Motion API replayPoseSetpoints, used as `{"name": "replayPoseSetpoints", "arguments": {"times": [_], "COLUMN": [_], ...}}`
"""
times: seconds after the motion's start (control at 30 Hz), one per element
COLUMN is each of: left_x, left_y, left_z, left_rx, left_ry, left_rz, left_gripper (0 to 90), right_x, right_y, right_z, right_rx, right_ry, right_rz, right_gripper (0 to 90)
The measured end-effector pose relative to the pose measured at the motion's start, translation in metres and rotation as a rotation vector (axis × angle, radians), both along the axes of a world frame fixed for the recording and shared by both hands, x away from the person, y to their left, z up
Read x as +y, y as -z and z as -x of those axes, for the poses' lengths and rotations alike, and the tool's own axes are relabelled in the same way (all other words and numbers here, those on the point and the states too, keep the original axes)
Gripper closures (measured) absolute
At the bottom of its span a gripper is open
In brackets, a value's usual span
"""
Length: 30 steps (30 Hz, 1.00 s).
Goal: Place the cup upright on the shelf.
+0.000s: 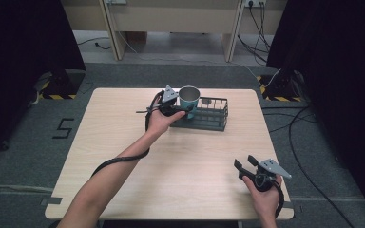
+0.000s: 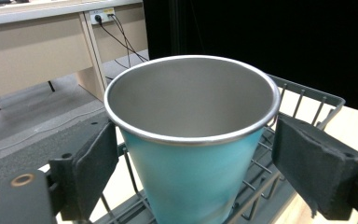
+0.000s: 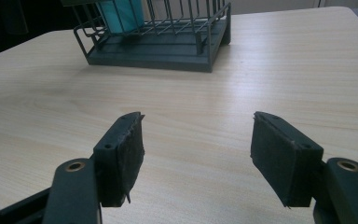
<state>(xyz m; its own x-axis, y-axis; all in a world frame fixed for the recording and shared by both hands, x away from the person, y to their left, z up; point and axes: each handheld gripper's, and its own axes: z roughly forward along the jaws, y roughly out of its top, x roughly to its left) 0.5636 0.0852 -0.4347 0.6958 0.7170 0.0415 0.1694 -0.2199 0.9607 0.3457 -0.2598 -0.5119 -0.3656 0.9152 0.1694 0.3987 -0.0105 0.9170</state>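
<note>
Left gripper view — left gripper [image 2: 186, 172] spread wide around teal cup [image 2: 191, 140] (untouched) in wire rack [image 2: 307, 93]; right gripper [image 3: 198, 158] agape, empty.

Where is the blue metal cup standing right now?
The cup stands upright at the left end of the dark wire rack on the table's far side, between the open jaws of the left gripper.

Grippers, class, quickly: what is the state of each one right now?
Left gripper: open, jaws either side of the cup in the rack, not touching.
Right gripper: open, empty, above the table.
</note>
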Motion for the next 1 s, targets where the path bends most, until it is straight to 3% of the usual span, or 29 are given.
{"name": "replayPoseSetpoints", "arguments": {"times": [1.0], "left_x": [0.031], "left_y": [-0.012], "left_z": [0.033], "left_rx": [-0.027], "left_ry": [0.051], "left_rz": [0.013], "left_gripper": [14.2], "right_x": [-0.001], "right_y": [0.000], "right_z": [0.000], "right_rx": [0.003], "right_ry": [0.003], "right_rz": [-0.003], "right_gripper": [35.1]}}
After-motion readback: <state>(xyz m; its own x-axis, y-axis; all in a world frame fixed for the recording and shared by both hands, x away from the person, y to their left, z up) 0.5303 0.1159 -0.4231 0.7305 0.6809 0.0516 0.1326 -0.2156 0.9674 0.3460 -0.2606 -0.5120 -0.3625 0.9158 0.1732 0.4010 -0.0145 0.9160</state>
